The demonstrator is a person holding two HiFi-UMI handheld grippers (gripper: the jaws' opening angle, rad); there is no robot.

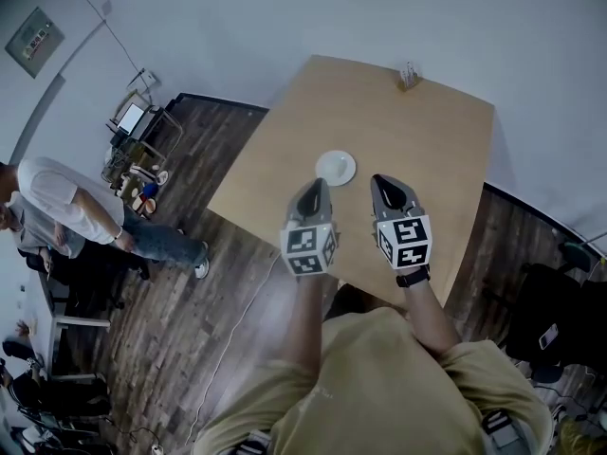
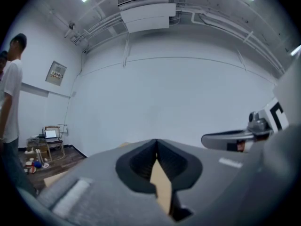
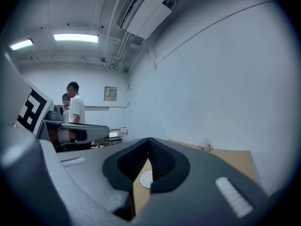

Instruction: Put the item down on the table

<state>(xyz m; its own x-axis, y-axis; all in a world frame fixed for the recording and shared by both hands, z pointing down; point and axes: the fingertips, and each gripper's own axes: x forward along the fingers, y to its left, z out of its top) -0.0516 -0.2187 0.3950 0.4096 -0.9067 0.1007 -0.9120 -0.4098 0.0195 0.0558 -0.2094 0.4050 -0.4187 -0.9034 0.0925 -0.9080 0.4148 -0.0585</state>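
Left gripper (image 1: 315,190) hovering over near edge of table (image 1: 436,150), jaws pressing together at tips, nothing lying between them. Right gripper (image 1: 386,184) hanging just beside it, jaws likewise meeting, gripping nothing. White plate (image 1: 335,167) sitting flat on table, just beyond both gripper tips, roughly between them, touching neither. Small holder (image 1: 409,77) standing at table's far edge, well apart from plate. Person in white shirt (image 1: 57,197) standing on wood floor (image 1: 190,282) at left, near cart (image 1: 137,126) carrying laptop.
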